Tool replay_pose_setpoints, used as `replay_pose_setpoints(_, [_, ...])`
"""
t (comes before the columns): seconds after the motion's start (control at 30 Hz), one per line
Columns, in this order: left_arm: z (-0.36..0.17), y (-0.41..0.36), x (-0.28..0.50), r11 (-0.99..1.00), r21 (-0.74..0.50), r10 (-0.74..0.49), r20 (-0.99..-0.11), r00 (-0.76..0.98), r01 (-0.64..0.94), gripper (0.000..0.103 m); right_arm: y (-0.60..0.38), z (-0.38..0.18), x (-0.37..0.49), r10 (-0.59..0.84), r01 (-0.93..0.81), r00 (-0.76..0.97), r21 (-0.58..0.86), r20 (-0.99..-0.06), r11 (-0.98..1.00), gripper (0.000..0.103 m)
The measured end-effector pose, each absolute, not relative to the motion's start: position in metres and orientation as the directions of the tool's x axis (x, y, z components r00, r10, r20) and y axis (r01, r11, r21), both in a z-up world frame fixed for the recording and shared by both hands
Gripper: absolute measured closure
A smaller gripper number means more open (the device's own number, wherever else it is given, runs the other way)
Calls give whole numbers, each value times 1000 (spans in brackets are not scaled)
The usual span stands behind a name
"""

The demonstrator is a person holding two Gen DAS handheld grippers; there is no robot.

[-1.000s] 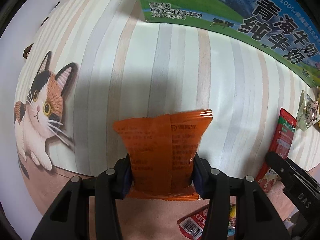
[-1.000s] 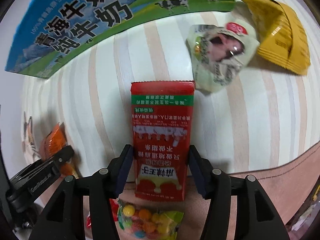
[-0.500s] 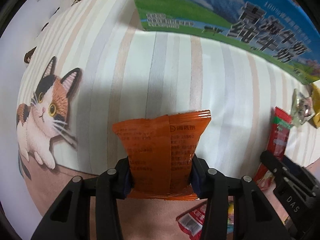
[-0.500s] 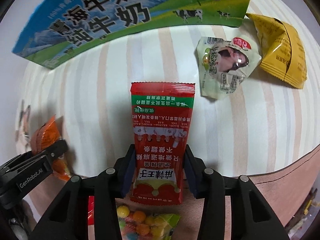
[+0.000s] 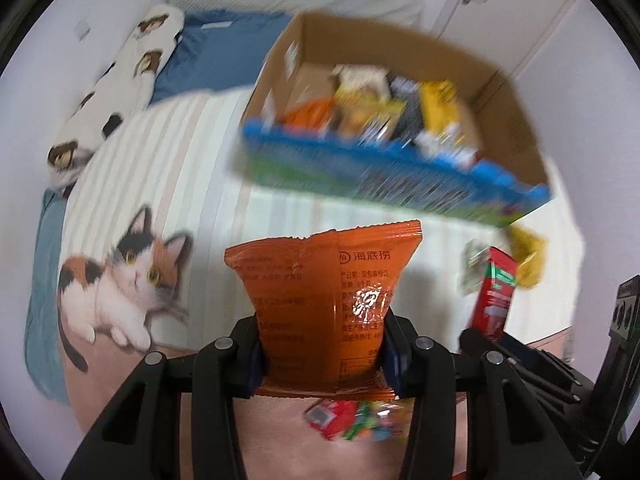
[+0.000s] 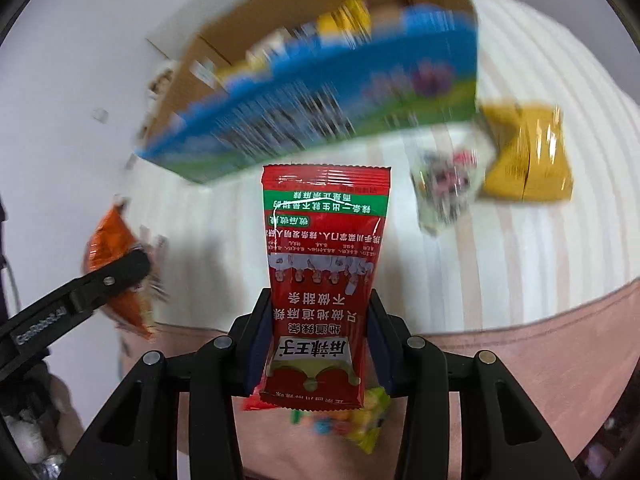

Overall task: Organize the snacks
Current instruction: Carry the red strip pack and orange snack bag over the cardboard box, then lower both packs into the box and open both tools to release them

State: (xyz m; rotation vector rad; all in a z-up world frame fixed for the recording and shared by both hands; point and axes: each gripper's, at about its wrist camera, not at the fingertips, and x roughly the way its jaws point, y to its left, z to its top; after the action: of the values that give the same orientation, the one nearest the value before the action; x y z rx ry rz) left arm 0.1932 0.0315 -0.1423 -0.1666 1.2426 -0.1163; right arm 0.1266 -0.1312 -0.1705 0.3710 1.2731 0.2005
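My left gripper is shut on an orange snack packet, held upright above the striped bed cover. A red snack packet with a green band is clamped in my right gripper, also lifted off the bed. Each held packet shows in the other view: the red packet at the right, the orange packet at the left. Ahead stands an open cardboard box with a blue and green printed front, blurred, holding several snacks.
A pale packet and a yellow packet lie on the striped cover right of the box. A colourful candy bag lies below my right gripper. A cat print and a blue pillow are left.
Both grippers have risen with their packets, lifting them off the bed. The view has tipped up, so the box's open top and its contents now show. The right jaws closed tighter on the red packet.
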Motion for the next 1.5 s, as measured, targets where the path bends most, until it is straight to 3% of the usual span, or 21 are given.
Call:
replay_pose_setpoints(0.2, [-84,13,247,974,-213,-224,-899,376,70,60,-135,-94,176,395,-15,383,422,-835,907,57])
replay_pose_setpoints(0.4, [-63,2,330,984,-149,-177,-900,398,100,60,-151,-57,258,308,-31,450,330,-838,944,57])
replay_pose_setpoints(0.8, [-129,0,472,995,-29,-53,-966,254,96,60,-176,-111,414,156,54,338,185,-928,981,57])
replay_pose_setpoints(1.1, [-194,10,522,997,-5,-13,-994,111,75,60,-179,-168,462,86,57,224,101,-971,993,57])
replay_pose_setpoints(1.2, [-209,18,528,998,-54,-55,-997,56,31,59,-178,-189,475,53,70,159,65,-986,995,48])
replay_pose_setpoints(1.23, [-212,21,529,997,-80,-81,-996,45,18,53,-176,-191,476,28,62,157,39,-987,997,41])
replay_pose_setpoints(1.27, [-214,23,530,996,-89,-89,-995,40,10,40,-174,-192,477,13,54,163,22,-986,998,31])
replay_pose_setpoints(1.33, [-214,23,529,995,-103,-104,-994,41,7,29,-171,-191,478,22,48,166,31,-986,998,20])
replay_pose_setpoints(1.4, [-212,21,528,996,-94,-94,-995,46,3,29,-168,-191,478,30,50,161,39,-987,998,15])
replay_pose_setpoints(1.47, [-208,18,526,995,-96,-96,-994,57,11,17,-166,-190,478,33,48,157,41,-987,998,12])
replay_pose_setpoints(1.5, [-206,16,524,995,-98,-98,-993,64,12,16,-165,-190,477,33,47,152,41,-988,998,12])
